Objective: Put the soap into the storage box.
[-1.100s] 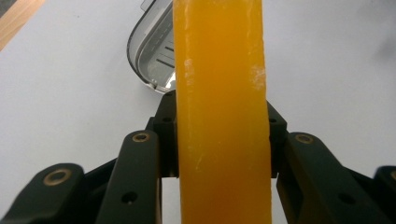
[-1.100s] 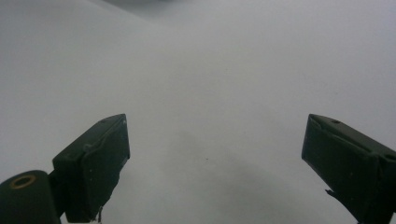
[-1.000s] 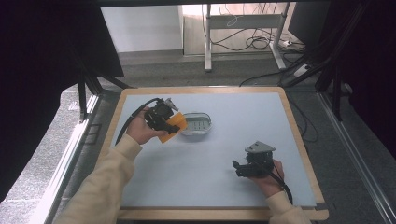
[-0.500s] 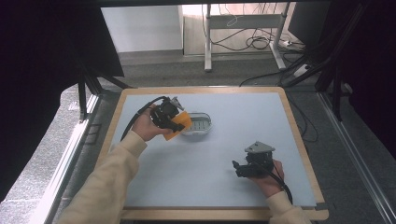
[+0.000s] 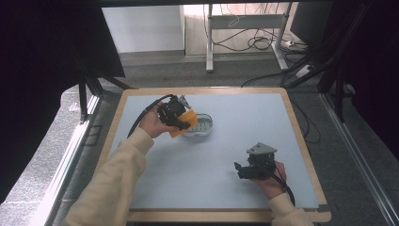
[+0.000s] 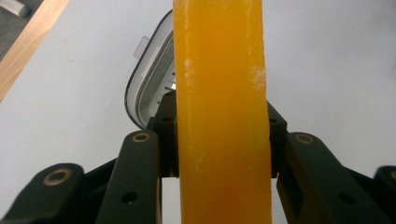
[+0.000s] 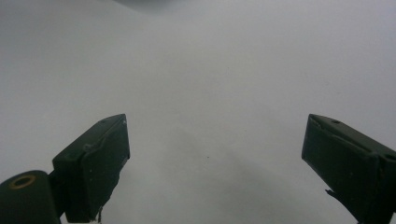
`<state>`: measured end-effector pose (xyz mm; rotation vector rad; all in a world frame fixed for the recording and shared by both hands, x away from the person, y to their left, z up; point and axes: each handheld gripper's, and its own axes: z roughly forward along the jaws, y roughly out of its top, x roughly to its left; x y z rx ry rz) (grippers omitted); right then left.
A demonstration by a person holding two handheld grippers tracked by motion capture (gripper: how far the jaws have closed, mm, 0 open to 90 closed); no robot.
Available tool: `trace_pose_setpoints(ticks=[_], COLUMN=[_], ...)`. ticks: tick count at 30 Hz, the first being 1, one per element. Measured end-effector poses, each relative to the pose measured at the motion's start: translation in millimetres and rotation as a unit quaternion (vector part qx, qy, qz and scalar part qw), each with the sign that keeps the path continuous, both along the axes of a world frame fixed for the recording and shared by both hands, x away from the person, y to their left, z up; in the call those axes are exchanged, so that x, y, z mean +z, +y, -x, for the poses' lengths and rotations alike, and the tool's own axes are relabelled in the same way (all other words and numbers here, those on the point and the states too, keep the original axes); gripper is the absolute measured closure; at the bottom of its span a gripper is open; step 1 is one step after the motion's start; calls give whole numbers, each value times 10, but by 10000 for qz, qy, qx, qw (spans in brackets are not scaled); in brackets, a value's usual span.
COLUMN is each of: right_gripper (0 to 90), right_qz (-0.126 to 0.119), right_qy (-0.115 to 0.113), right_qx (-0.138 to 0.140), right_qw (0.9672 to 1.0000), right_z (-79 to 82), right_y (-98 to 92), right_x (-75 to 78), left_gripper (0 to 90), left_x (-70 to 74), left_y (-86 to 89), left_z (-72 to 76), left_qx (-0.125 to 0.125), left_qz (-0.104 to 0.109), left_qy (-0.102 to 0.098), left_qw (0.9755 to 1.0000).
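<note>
My left gripper (image 5: 181, 120) is shut on an orange soap-like bar (image 5: 184, 123), held just above the left rim of a clear oval dish (image 5: 200, 125) with a ribbed inside. In the left gripper view the orange bar (image 6: 222, 112) runs up the middle between both jaws, and the dish (image 6: 148, 88) lies behind it at the left. My right gripper (image 5: 241, 169) rests low on the mat at the front right, pointing left. In the right gripper view its jaws stand wide apart with bare mat between them; the right gripper (image 7: 215, 163) is open.
A pale blue-grey mat (image 5: 235, 141) covers the table, framed by a wooden edge (image 5: 301, 136). Black cables trail from both grippers. Beyond the table's far edge are a metal stand and floor cables (image 5: 254, 42). Dark curtains hang at both sides.
My left gripper has carried the orange bar rightward, from beside the dish's left end to over its left rim. The right gripper has stayed still.
</note>
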<state>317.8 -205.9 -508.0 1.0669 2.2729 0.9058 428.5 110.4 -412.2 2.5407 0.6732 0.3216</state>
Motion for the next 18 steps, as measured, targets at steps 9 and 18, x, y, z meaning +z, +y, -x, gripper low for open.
trace_pose_setpoints(ticks=[9, 18], right_gripper=[80, 80], right_qz=[-43, -7], right_qy=[-10, -44], right_qx=[-21, -75], right_qw=[10000, 10000], right_z=[7, -8], right_y=[7, -17], right_x=[8, -5], left_gripper=[617, 617], left_x=[-30, -67], left_y=[-88, -141], left_z=[-78, -163], left_qx=[-79, -219], left_qz=[-87, -138], left_qy=[27, 16], left_qw=[9999, 9997])
